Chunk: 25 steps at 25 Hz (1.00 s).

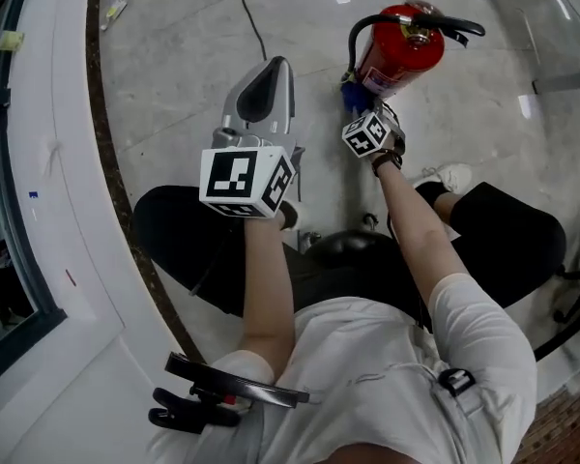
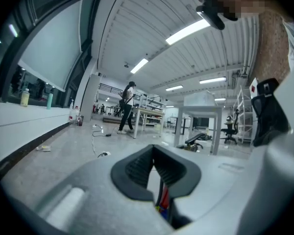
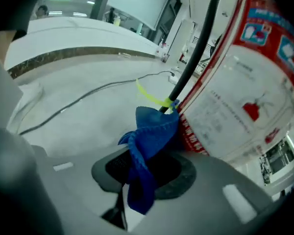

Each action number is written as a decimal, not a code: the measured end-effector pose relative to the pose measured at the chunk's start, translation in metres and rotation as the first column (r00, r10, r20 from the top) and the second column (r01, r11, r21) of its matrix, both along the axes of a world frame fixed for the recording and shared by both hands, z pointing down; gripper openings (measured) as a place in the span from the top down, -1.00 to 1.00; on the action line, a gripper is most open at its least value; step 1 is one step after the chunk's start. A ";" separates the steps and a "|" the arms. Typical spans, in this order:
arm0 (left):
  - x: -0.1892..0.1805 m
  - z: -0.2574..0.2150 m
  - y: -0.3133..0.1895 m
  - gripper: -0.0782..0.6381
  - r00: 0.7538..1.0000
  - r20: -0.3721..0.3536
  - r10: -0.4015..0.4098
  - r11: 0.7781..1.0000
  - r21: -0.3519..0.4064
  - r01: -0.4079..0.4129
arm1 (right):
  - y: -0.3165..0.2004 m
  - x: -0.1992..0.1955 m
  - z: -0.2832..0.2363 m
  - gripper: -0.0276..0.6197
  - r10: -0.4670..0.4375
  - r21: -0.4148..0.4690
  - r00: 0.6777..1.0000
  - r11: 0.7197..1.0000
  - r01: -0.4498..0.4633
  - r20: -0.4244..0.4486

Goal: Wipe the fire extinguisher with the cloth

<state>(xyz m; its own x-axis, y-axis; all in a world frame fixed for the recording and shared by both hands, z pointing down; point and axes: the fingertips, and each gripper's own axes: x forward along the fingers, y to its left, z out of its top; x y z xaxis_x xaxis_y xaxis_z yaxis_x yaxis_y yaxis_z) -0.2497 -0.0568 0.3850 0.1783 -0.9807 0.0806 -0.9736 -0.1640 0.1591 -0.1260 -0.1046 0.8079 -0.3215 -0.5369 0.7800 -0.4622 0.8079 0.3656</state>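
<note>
The right tongs [image 3: 144,170] are clamped on a blue cloth [image 3: 149,131], with a bunch of it sticking out past the tips. That loose bunch is pressed to the lower side of the red extinguisher [image 3: 245,82], next to the black hose [image 3: 196,48] and a yellow tie [image 3: 154,99] on it. Gripping the cloth by a fold leaves a soft wad in front, so it is fabric that rubs the cylinder and not the hard jaws. Contact sits low on the body, so most of the shell, including the white label, likely has yet to be wiped.

The left tongs [image 2: 154,155] are together with nothing between them. They hang in the air well apart from the extinguisher and point out across the room, probably just staying out of the way, since the extinguisher stands by itself and needs no steadying.

The extinguisher stands upright on a pale grey floor [image 1: 174,66], in front of the seated person's knees. A thin cable [image 1: 251,17] trails over the floor, and a white curved ledge [image 1: 58,162] runs along the left. The room is a large hall with ceiling light strips [image 2: 186,31], white tables [image 2: 201,116], an office chair [image 2: 230,131] and a person [image 2: 126,106] standing far off
</note>
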 end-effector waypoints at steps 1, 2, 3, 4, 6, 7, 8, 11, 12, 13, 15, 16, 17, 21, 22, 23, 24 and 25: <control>-0.001 0.002 0.003 0.78 1.000 0.002 -0.002 1.000 -0.009 0.002 | 0.003 0.000 0.016 0.59 -0.002 -0.020 0.999 1.000 0.002 -0.034; -0.003 0.004 0.005 0.78 1.000 0.000 -0.007 1.000 -0.015 0.007 | 0.006 0.001 0.030 0.58 0.011 -0.066 0.998 0.998 -0.015 -0.056; -0.005 0.005 0.007 0.78 1.000 -0.006 -0.012 1.000 -0.017 0.012 | 0.008 0.003 0.043 0.58 0.054 -0.143 0.997 0.988 -0.061 -0.053; -0.006 0.005 0.009 0.78 1.000 -0.013 -0.017 1.000 -0.017 0.017 | 0.007 0.006 0.051 0.58 0.124 -0.235 0.992 0.964 -0.126 -0.024; -0.010 0.007 0.008 0.78 0.999 -0.018 -0.031 0.999 -0.017 0.031 | 0.002 0.009 0.055 0.60 0.229 -0.360 0.972 0.912 -0.198 0.044; -0.011 0.009 0.007 0.78 0.999 -0.020 -0.038 0.999 -0.019 0.037 | 0.001 0.009 0.054 0.59 0.232 -0.380 0.971 0.904 -0.195 0.054; -0.011 0.010 0.006 0.78 0.999 -0.023 -0.041 0.999 -0.022 0.040 | 0.003 0.009 0.051 0.58 0.218 -0.387 0.974 0.904 -0.182 0.052; -0.004 0.010 0.003 0.78 1.000 -0.018 -0.024 1.000 -0.020 0.024 | 0.017 0.013 0.029 0.60 0.223 -0.419 0.963 0.897 -0.143 0.148; -0.001 0.009 0.002 0.78 1.000 -0.015 -0.016 1.000 -0.015 0.016 | 0.019 0.012 0.006 0.60 0.247 -0.409 0.941 0.902 -0.138 0.229; 0.001 0.007 0.001 0.78 1.000 -0.015 -0.008 1.000 -0.009 0.008 | 0.020 0.012 -0.024 0.59 0.268 -0.382 0.914 0.914 -0.140 0.306; 0.005 0.003 -0.001 0.78 1.000 -0.024 0.002 1.000 0.001 -0.002 | 0.024 0.018 -0.098 0.58 0.289 -0.312 0.860 0.936 -0.163 0.420; 0.007 0.002 -0.003 0.78 1.000 -0.030 0.005 1.000 0.007 -0.005 | 0.025 0.022 -0.138 0.58 0.292 -0.272 0.829 0.946 -0.176 0.478; 0.009 0.000 -0.005 0.78 0.999 -0.038 0.008 1.000 0.012 -0.008 | 0.025 0.027 -0.179 0.57 0.280 -0.226 0.792 0.957 -0.183 0.542; 0.027 -0.003 -0.012 0.78 0.997 -0.060 0.045 0.999 0.020 -0.044 | 0.009 0.037 -0.328 0.55 0.016 0.099 0.726 0.988 -0.115 0.688; 0.034 -0.003 -0.013 0.78 0.996 -0.060 0.059 0.998 0.020 -0.057 | -0.002 0.042 -0.354 0.54 -0.042 0.182 0.733 0.977 -0.112 0.679; 0.040 -0.003 -0.013 0.78 0.996 -0.061 0.071 0.997 0.022 -0.070 | -0.013 0.047 -0.375 0.54 -0.076 0.243 0.739 0.962 -0.121 0.669; 0.044 -0.004 -0.013 0.78 0.995 -0.062 0.081 0.997 0.024 -0.079 | -0.023 0.050 -0.388 0.54 -0.090 0.277 0.742 0.952 -0.132 0.664; 0.047 -0.005 -0.012 0.78 0.994 -0.064 0.088 0.996 0.027 -0.086 | -0.030 0.051 -0.393 0.52 -0.096 0.290 0.744 0.947 -0.135 0.661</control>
